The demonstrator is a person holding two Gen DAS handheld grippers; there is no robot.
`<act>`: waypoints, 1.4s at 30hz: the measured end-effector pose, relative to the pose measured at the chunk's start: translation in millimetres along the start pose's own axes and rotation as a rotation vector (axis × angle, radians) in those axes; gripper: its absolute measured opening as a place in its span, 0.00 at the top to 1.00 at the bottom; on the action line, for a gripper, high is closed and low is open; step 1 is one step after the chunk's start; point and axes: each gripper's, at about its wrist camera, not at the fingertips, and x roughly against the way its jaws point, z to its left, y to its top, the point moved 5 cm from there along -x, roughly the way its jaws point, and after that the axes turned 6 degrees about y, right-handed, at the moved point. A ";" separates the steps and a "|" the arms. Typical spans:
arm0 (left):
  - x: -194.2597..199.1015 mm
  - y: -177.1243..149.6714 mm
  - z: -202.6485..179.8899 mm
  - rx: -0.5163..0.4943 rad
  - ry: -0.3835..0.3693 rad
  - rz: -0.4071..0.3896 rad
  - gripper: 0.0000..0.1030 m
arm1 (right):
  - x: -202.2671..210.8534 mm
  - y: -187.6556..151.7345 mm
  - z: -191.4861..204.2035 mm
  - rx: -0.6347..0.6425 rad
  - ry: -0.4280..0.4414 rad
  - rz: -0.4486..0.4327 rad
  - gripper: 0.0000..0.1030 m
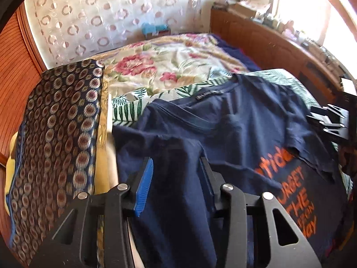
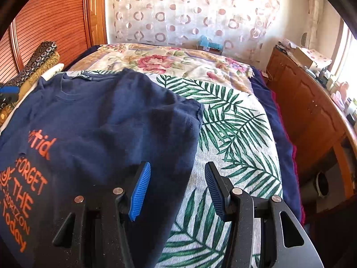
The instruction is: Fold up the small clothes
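Note:
A navy T-shirt (image 1: 234,122) with orange lettering lies on the bed, collar away from me, its sides folded in over the print. My left gripper (image 1: 176,159) hovers low over the shirt's left folded part. Its jaws stand apart with navy cloth showing across the gap, and the pads do not press on it. In the right wrist view the shirt (image 2: 100,116) fills the left half. My right gripper (image 2: 177,165) is open over the shirt's right edge, nothing between its fingers. The right gripper (image 1: 323,120) also shows at the left wrist view's right edge.
A stack of folded patterned clothes (image 1: 58,122) sits left of the shirt. Under the shirt lies a palm-leaf cloth (image 2: 234,122), beyond it a floral bedspread (image 1: 156,62). A cluttered wooden dresser (image 2: 312,111) runs along the bed's right side. A slatted wooden door (image 2: 49,17) stands far left.

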 end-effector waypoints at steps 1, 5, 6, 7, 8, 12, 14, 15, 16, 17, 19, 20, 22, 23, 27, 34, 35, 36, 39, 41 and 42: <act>-7.0 4.9 0.8 -0.003 0.013 0.018 0.58 | -1.2 0.8 -0.3 -0.009 0.013 -0.001 0.49; -34.5 20.4 6.1 -0.013 0.079 0.085 0.58 | -0.5 -0.7 -7.2 -0.048 0.061 0.001 0.48; -41.5 22.2 7.0 -0.013 0.085 0.108 0.58 | -1.0 0.5 -8.7 -0.056 0.071 0.000 0.47; -46.5 21.9 7.3 -0.017 0.087 0.125 0.58 | -1.0 0.3 -8.6 -0.059 0.075 -0.001 0.47; -52.1 21.4 8.1 -0.019 0.094 0.143 0.58 | -1.8 -0.2 -10.7 -0.056 0.071 -0.001 0.46; -63.0 17.8 11.6 -0.004 0.090 0.169 0.57 | -3.7 -0.2 -11.1 -0.044 0.054 0.001 0.45; -62.9 17.4 13.4 0.010 0.075 0.169 0.57 | -3.6 0.0 -12.6 -0.053 0.064 0.001 0.45; -61.8 16.9 14.1 0.012 0.070 0.163 0.57 | -3.0 -0.4 -13.1 -0.052 0.064 0.001 0.45; -61.0 15.7 14.6 0.014 0.063 0.155 0.57 | -2.3 -0.9 -13.0 -0.050 0.061 0.001 0.44; -60.2 14.6 15.5 0.021 0.052 0.149 0.58 | -2.2 -1.1 -12.7 -0.048 0.059 0.001 0.44; -57.0 13.1 16.1 0.031 0.006 0.148 0.74 | -2.7 -0.7 -12.4 -0.049 0.061 0.001 0.44; -55.7 13.6 14.7 0.022 0.001 0.147 0.79 | -2.6 -0.8 -11.9 -0.050 0.065 0.002 0.43; -53.2 12.9 14.2 0.002 0.032 0.145 0.92 | -2.8 -0.9 -10.9 -0.046 0.081 0.003 0.39; -52.5 12.9 13.4 -0.007 0.034 0.142 0.94 | -2.7 -1.1 -10.0 -0.043 0.078 0.004 0.39; -32.9 17.1 25.6 -0.003 0.074 0.084 0.95 | -1.7 -2.1 -9.4 -0.040 0.074 0.002 0.38; 27.1 33.9 64.0 0.045 0.122 -0.064 0.95 | -1.4 -2.4 -11.5 -0.042 0.070 0.004 0.37; 35.2 35.3 69.9 0.054 0.122 -0.079 0.95 | -1.2 -2.4 -11.7 -0.042 0.071 0.003 0.37; 38.6 36.7 75.0 0.060 0.126 -0.092 0.95 | -1.1 -2.2 -11.8 -0.043 0.073 0.003 0.37; 46.7 37.5 87.9 0.084 0.126 -0.123 0.95 | -0.5 -2.3 -13.0 -0.050 0.084 0.001 0.36; 49.2 35.1 91.2 0.089 0.119 -0.129 0.95 | 0.3 -2.3 -12.8 -0.051 0.086 -0.001 0.36; 49.2 34.3 90.8 0.086 0.116 -0.130 0.95 | 0.7 -2.3 -13.8 -0.057 0.092 -0.003 0.36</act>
